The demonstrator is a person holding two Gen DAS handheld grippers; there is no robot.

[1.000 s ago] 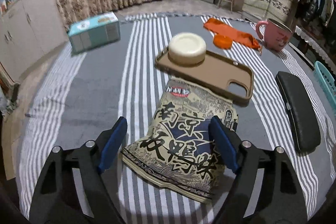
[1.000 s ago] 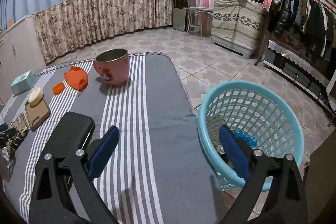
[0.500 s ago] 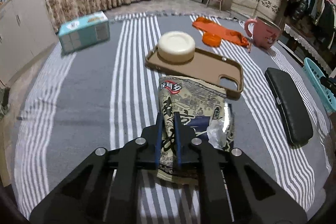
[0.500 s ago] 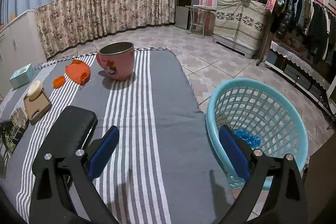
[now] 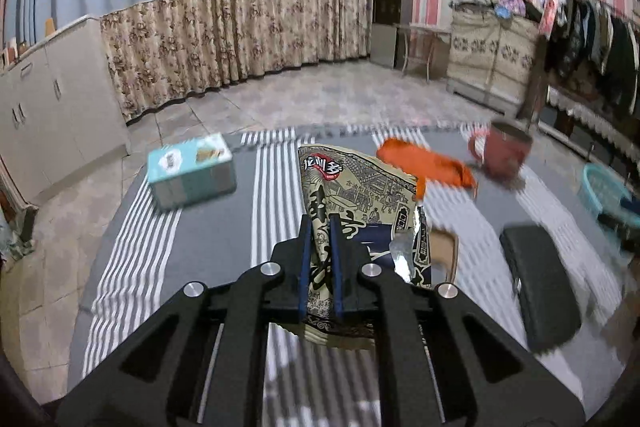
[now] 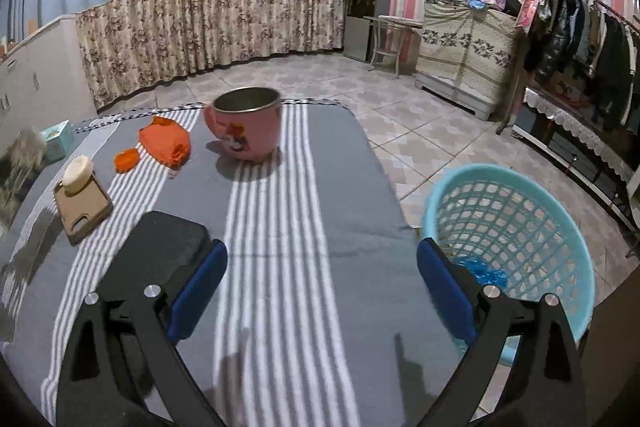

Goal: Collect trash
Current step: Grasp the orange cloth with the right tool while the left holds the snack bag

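The left tongs (image 5: pixel 320 259) are clamped on the snack bag (image 5: pixel 352 195), held off the striped desk (image 5: pixel 216 247). The right tongs (image 6: pixel 322 287) stand wide apart, empty, just left of the basket (image 6: pixel 560 227).

Dim indoor light, bluish cast. Strong fisheye bending and dark vignette at edges. Left wrist view motion-blurred on its right side.
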